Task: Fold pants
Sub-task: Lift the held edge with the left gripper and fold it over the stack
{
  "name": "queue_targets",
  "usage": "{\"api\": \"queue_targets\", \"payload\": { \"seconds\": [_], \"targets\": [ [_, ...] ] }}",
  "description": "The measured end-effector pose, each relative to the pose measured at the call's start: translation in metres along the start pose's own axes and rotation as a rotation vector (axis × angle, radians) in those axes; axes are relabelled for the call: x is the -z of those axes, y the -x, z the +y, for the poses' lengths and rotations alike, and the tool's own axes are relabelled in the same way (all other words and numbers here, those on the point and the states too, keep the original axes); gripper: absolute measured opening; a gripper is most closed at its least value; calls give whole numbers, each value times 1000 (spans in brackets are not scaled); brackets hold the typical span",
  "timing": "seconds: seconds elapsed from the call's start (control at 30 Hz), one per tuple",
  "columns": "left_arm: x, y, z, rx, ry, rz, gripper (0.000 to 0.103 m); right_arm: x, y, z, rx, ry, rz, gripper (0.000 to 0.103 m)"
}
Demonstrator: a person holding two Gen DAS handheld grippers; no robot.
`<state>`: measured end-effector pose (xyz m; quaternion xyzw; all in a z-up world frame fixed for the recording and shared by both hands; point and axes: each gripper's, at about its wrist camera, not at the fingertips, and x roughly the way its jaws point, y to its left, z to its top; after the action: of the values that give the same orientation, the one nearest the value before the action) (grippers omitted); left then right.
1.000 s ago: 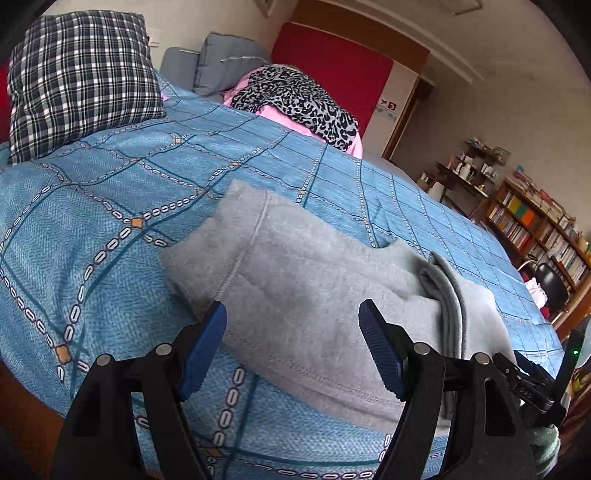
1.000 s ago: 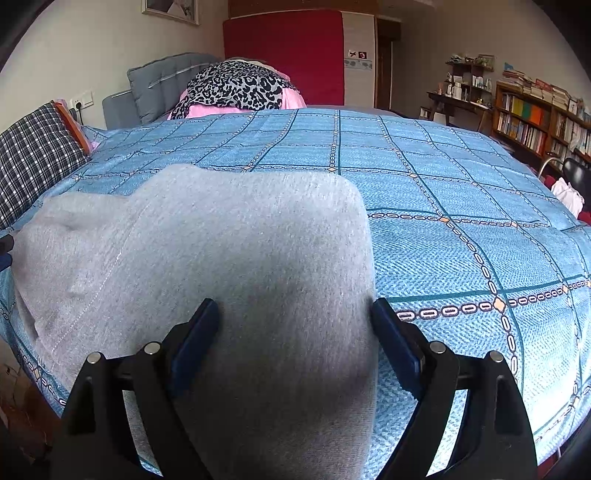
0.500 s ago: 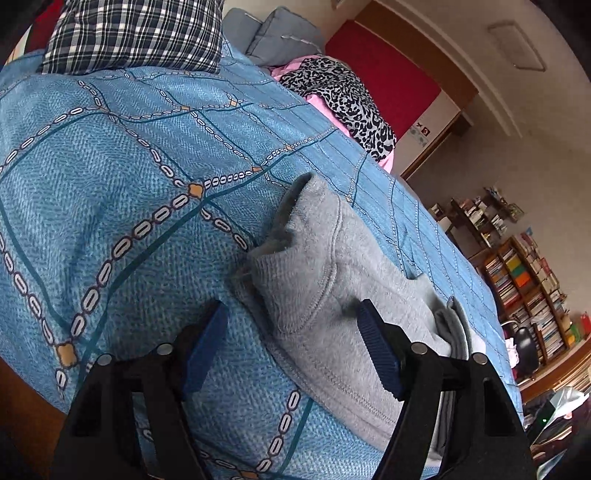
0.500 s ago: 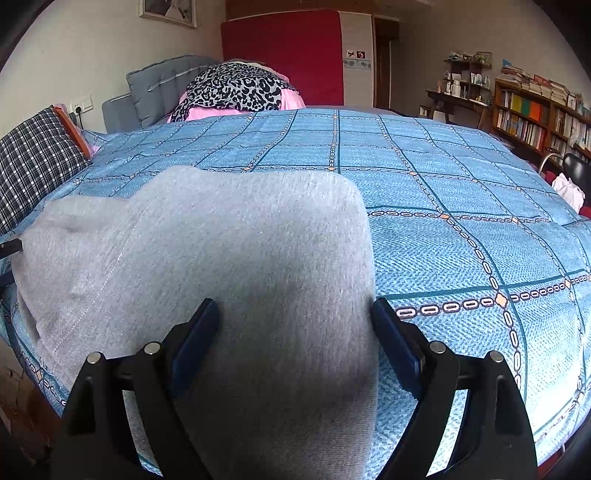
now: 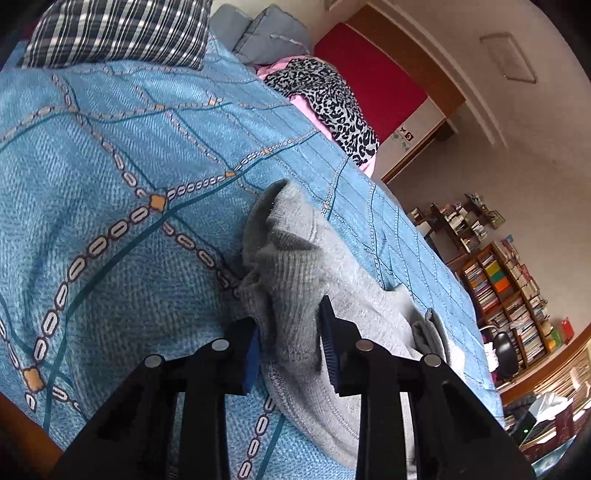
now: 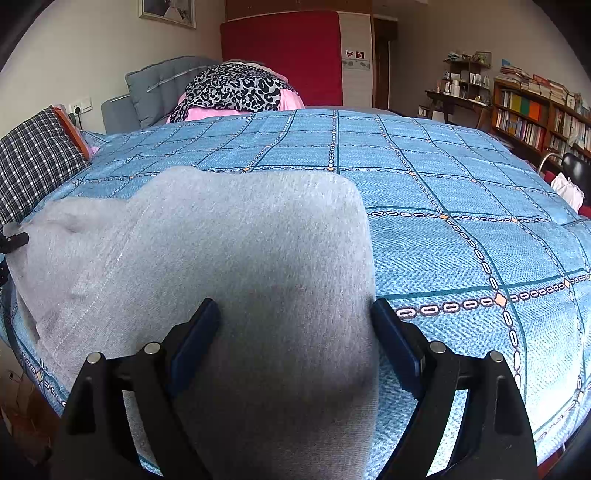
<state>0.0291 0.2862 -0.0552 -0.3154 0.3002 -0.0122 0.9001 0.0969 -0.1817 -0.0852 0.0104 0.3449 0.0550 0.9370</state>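
Two grippers on one garment, so L to R: my left gripper (image 5: 290, 341) has its blue pads pinched on a bunched-up end of the grey pants (image 5: 314, 280), fabric puckered between them and ridged up off the blue bedspread (image 5: 110, 166); plaid pillow (image 5: 118, 33) sits well apart at the head end, leopard-print blanket (image 5: 328, 103) beyond it. Pants lie near my edge of the bed, already doubled into a thick pad w/ layers showing at the far end; can't tell if the pinched end is waistband or cuffs.

My right gripper (image 6: 295, 341) is spread wide, pads either side of the folded bulk of the pants (image 6: 240, 251), not squeezing; whether the pads touch the cloth I can't tell.

Step in hand, I judge: gripping the left end for another fold across. Next move calls for lifting that end clear w/o dragging the lower layers, carrying it over toward the right side; right gripper should either press down to anchor or close on the matching edge so the stack stays square.
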Motion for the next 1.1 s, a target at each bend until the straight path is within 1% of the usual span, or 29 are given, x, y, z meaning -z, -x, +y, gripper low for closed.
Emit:
{"api": "queue_targets", "payload": {
  "seconds": [0.1, 0.27, 0.4, 0.6, 0.7, 0.83, 1.1],
  "targets": [
    [-3, 9, -21, 19, -54, -39, 26, 0, 3, -1, -14, -14, -7, 86],
    [-7, 22, -64, 72, -154, -71, 26, 1, 8, 0, -34, -30, -27, 86],
    [-2, 29, -104, 119, -256, -83, 24, 2, 11, -1, -48, -42, -37, 86],
    [17, 29, -166, 176, -416, -87, 23, 6, 16, -5, -73, -57, -51, 86],
    [31, 24, -194, 199, -480, -75, 22, 9, 17, -7, -81, -68, -54, 86],
    [49, 18, -223, 237, -548, -44, 22, 11, 20, -13, -91, -88, -63, 86],
    [92, -3, -273, 248, -693, 19, 22, 15, 31, -26, -113, -135, -92, 86]
  ]
}}
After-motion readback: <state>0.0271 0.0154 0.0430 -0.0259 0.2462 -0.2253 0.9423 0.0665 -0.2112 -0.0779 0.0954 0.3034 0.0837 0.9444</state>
